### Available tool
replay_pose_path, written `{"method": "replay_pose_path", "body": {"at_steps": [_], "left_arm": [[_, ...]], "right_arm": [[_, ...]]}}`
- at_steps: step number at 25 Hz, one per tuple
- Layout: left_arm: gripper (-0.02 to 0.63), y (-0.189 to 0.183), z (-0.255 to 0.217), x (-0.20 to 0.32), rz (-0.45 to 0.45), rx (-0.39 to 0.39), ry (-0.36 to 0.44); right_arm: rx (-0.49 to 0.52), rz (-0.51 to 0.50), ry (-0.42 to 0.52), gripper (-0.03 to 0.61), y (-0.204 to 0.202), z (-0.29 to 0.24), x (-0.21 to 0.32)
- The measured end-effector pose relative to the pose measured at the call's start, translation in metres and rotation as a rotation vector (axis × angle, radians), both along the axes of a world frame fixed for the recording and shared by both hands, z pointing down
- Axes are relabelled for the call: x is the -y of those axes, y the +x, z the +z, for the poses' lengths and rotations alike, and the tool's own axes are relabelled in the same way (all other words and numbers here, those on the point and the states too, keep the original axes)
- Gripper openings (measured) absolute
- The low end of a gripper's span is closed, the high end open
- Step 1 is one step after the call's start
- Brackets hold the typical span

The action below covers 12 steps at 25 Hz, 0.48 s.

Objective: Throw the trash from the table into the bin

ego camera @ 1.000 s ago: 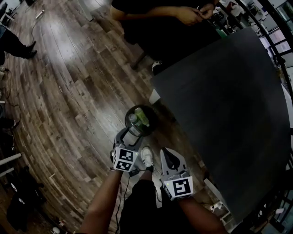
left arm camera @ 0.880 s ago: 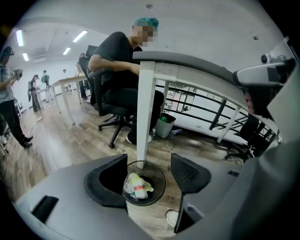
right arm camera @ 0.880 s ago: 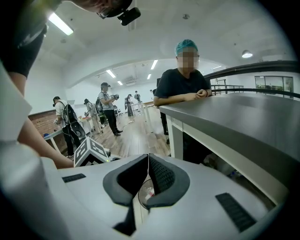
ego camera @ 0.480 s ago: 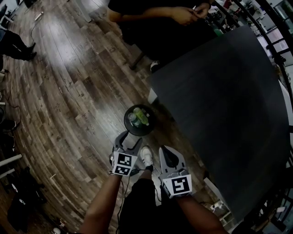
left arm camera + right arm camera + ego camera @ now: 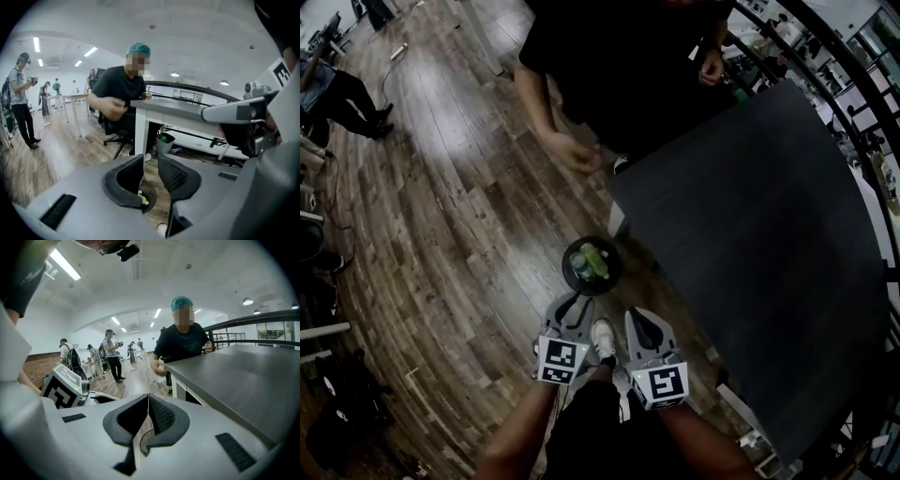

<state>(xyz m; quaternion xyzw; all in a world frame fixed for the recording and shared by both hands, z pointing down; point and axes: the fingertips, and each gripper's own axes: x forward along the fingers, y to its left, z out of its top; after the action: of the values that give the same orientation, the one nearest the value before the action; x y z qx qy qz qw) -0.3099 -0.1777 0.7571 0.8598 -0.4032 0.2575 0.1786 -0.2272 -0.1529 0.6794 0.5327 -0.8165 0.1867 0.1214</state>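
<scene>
A small round black bin (image 5: 592,265) stands on the wooden floor beside the dark table (image 5: 769,216). Inside it lie a green bottle (image 5: 599,262) and a clear bottle (image 5: 580,269). My left gripper (image 5: 570,306) hangs just short of the bin on my side; its jaws are closing with nothing between them. In the left gripper view the bin (image 5: 149,193) shows through the gap of that gripper (image 5: 151,171). My right gripper (image 5: 639,319) is beside it, shut and empty, and in its own view the right gripper (image 5: 148,405) has its pads together.
A person in black (image 5: 609,75) is at the table's far corner with one hand (image 5: 572,155) held out over the floor. A second bin (image 5: 164,140) sits under the table (image 5: 173,108). My white shoe (image 5: 602,339) is between the grippers. Other people stand far off.
The clear bottle that hung from my left gripper over the bin now lies inside it. That gripper has drawn back and its jaws have narrowed. The person in black has come closer.
</scene>
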Motion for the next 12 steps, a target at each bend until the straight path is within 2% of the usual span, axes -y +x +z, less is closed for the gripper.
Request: {"method": "replay_pose_path", "body": {"at_steps": [3,5,12], "left_arm": [[0.050,-0.004,-0.033,-0.008,-0.022,-0.009,0.027],[0.027,-0.007,-0.057,-0.015,-0.033,-0.020,0.039],[0.021,-0.014,-0.119,-0.040,-0.078,-0.076,0.093]], "right_arm": [[-0.006,-0.016,0.032,0.025,-0.006,-0.024,-0.003],[-0.009,-0.024,0.048,0.026,-0.010,-0.044,-0.008],[-0.010,-0.050,0.099,0.025,-0.019,-0.086,-0.025]]}}
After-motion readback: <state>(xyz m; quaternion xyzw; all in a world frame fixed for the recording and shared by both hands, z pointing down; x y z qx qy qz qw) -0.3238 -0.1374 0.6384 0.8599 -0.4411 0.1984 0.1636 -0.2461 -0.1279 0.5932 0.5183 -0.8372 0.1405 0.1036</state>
